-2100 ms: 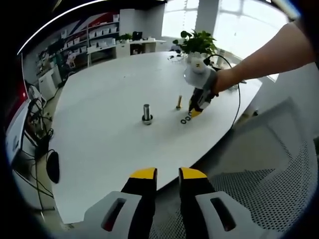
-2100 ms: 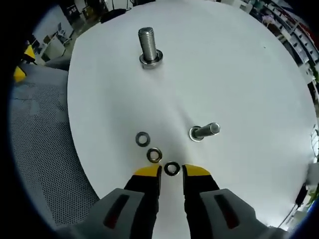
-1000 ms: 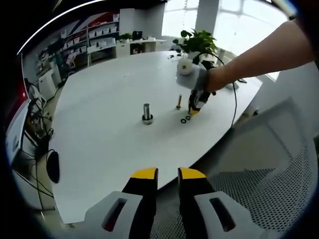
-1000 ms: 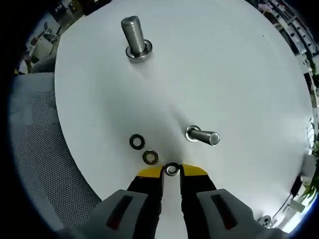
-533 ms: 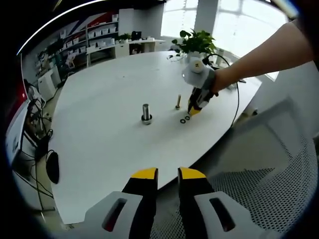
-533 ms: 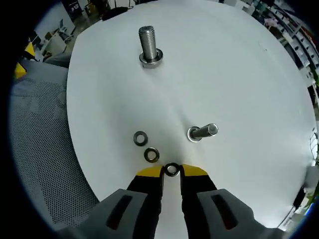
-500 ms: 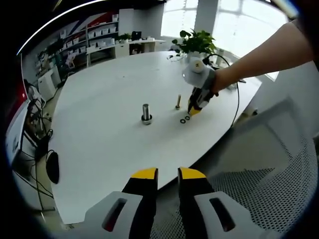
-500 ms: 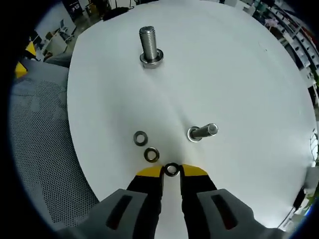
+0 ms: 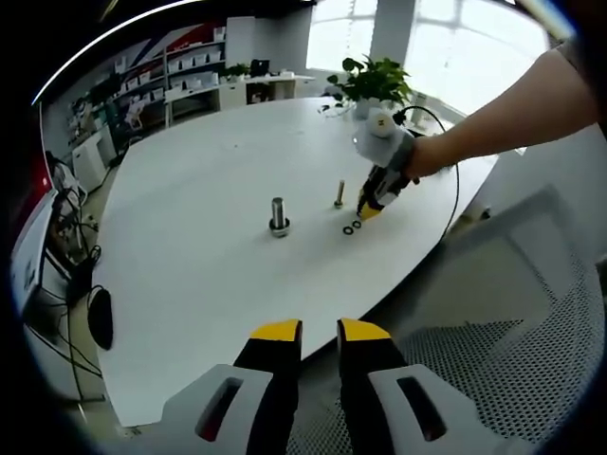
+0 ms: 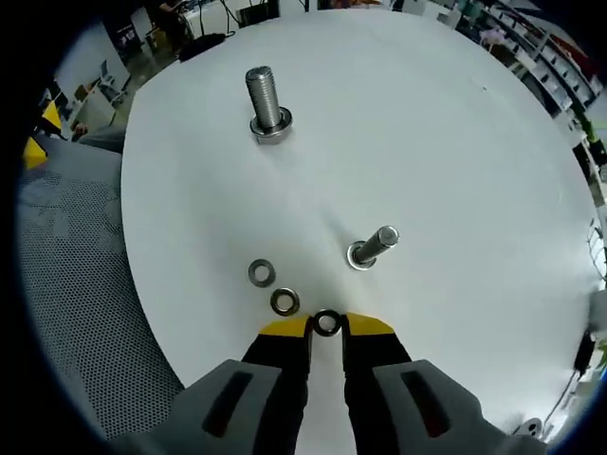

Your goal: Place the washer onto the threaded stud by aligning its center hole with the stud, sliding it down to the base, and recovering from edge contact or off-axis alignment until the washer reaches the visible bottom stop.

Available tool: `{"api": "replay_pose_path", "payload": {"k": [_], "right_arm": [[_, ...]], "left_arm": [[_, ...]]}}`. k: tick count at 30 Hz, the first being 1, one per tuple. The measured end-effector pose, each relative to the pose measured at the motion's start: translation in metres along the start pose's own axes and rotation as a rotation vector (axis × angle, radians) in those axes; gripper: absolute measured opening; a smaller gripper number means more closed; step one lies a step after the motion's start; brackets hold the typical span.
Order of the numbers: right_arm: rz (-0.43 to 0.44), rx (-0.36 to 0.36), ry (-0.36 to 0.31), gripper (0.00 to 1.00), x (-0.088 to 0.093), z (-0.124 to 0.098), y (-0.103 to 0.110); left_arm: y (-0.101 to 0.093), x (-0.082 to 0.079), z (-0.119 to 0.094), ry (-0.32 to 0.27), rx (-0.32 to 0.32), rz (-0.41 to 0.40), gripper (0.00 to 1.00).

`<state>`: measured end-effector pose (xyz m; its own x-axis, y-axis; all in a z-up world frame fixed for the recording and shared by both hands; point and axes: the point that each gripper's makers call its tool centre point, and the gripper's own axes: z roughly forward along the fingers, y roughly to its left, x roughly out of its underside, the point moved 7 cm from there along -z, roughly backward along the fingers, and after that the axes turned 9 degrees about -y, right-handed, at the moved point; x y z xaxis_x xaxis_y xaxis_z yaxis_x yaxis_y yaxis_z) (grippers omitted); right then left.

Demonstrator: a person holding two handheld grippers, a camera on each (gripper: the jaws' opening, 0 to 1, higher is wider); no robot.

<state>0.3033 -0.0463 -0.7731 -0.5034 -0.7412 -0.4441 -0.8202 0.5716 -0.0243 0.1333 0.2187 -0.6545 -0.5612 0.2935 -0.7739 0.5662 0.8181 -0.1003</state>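
Observation:
My right gripper (image 10: 326, 325) is shut on a dark washer (image 10: 327, 322) pinched between its yellow tips, low over the white table (image 10: 455, 142). Two more washers (image 10: 284, 302) (image 10: 261, 273) lie flat just left of the tips. A thin stud (image 10: 372, 246) stands right of and beyond the held washer. A thick threaded stud (image 10: 265, 102) with a ring at its base stands farther off. In the left gripper view, the right gripper (image 9: 368, 210) sits beside the thin stud (image 9: 340, 194), with the thick stud (image 9: 279, 216) to its left. My left gripper (image 9: 320, 331) hovers off the table edge, jaws narrowly apart, holding nothing.
A grey mesh chair (image 9: 512, 379) sits below the left gripper, and its mesh (image 10: 66, 284) borders the table edge. A potted plant (image 9: 375, 81) and a cable stand behind the person's arm (image 9: 503, 118). Shelves line the far wall.
The right gripper's jaws have closed on the washer that lay between them two seconds ago. Since then, only its view has shifted slightly. The left gripper is unchanged.

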Motion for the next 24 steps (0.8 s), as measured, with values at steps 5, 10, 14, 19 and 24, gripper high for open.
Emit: {"api": "replay_pose_path", "payload": {"k": [5,10,14,19,24], "right_arm": [[-0.026,0.009,0.012,0.14,-0.002,0.001,0.002],[-0.039,0.019,0.036,0.13,-0.003,0.001,0.001],[-0.031,0.033,0.052,0.13,0.000,-0.002,-0.004],[0.002,0.041,0.038,0.03,-0.001,-0.013,-0.009],[-0.018,0.058,0.041,0.03,0.003,-0.014,-0.012]], "left_arm": [[0.000,0.000,0.000,-0.001,-0.002,-0.001,0.12],[0.000,0.000,0.000,0.000,-0.001,0.000,0.13],[0.000,0.000,-0.001,0.000,-0.002,-0.001,0.13],[0.000,0.000,-0.001,0.000,-0.001,0.000,0.13],[0.000,-0.001,-0.001,-0.004,-0.001,0.000,0.13]]}}
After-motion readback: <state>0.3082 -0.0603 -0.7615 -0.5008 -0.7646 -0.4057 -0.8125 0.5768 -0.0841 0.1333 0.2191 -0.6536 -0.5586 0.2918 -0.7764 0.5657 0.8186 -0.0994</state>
